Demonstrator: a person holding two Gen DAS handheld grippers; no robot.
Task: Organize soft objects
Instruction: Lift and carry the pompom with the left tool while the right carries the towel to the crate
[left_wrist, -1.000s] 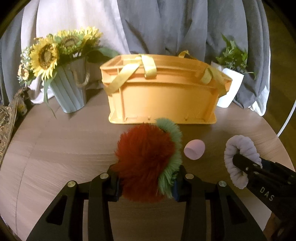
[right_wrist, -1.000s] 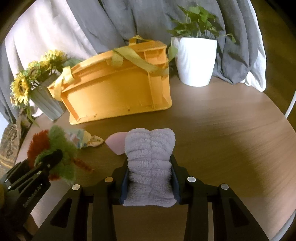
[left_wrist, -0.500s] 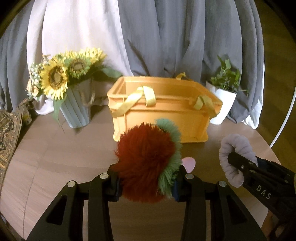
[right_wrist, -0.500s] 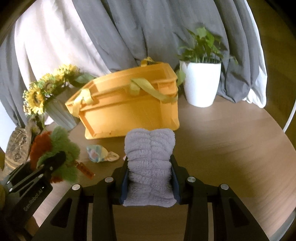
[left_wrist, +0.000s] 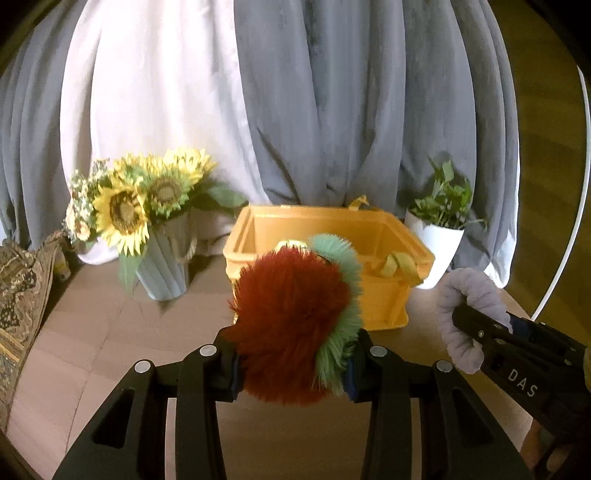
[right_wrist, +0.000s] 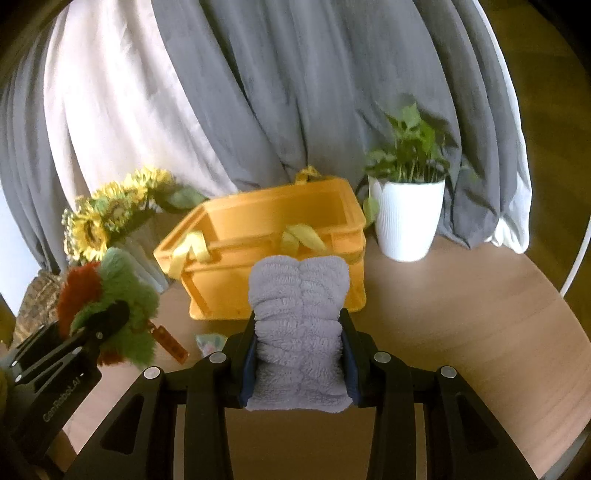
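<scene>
My left gripper (left_wrist: 291, 363) is shut on a fluffy red and green pom-pom toy (left_wrist: 291, 325) and holds it in the air in front of the orange basket (left_wrist: 384, 295). My right gripper (right_wrist: 299, 358) is shut on a fuzzy lavender scrunchie (right_wrist: 299, 325), also raised, near the basket (right_wrist: 229, 280) front. The basket is open, with yellow strap handles (right_wrist: 303, 236) draped on its rim. The scrunchie also shows at the right of the left wrist view (left_wrist: 461, 299). The toy shows at the left of the right wrist view (right_wrist: 110, 295).
A sunflower bouquet in a grey vase (left_wrist: 162, 258) stands left of the basket. A white pot with a green plant (right_wrist: 406, 221) stands to its right. A small pale patterned soft item (right_wrist: 208, 341) lies on the round wooden table (right_wrist: 461, 332). Grey and white curtains hang behind.
Both grippers have risen with their loads. The basket now appears lower and farther, and its open inside shows. The pink soft piece on the table is out of sight.
</scene>
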